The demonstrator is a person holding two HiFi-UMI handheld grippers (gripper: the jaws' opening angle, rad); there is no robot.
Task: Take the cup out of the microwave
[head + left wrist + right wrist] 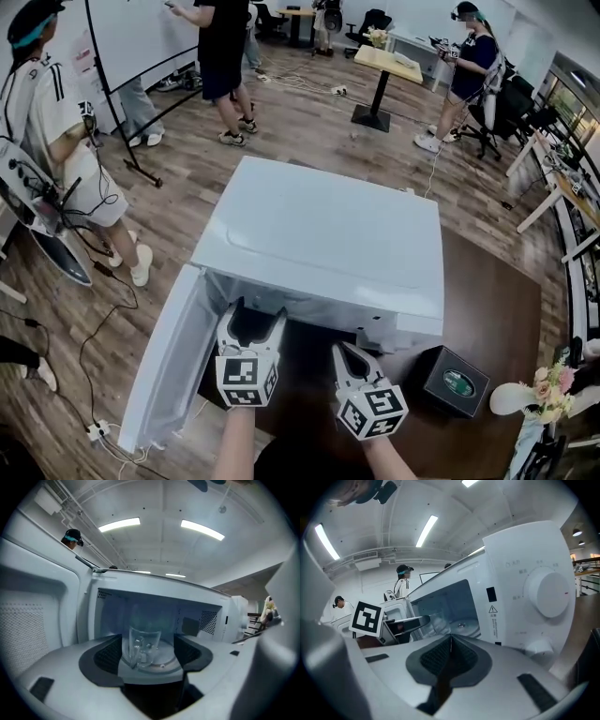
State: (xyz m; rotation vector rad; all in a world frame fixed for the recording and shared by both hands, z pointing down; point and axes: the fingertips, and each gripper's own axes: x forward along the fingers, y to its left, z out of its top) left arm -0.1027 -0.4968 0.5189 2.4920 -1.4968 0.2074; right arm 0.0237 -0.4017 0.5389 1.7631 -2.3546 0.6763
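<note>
**Left claw wide at the microwave mouth, cup just ahead**

The left claw [149,657] stands spread, its pads touching nothing. The clear glass cup [140,644] is straight ahead of it in line with the gap, upright on the turntable [165,662] inside the microwave [328,234]. The right claw [449,641], pinched together and empty, sits to its right, outside the cavity. My worry is that slick glass gripped off-centre could tip or slip, or a jaw could nudge it first.

right gripper [450,638] fingers together, open microwave [520,573] ahead, left gripper [415,620] leftward
</note>
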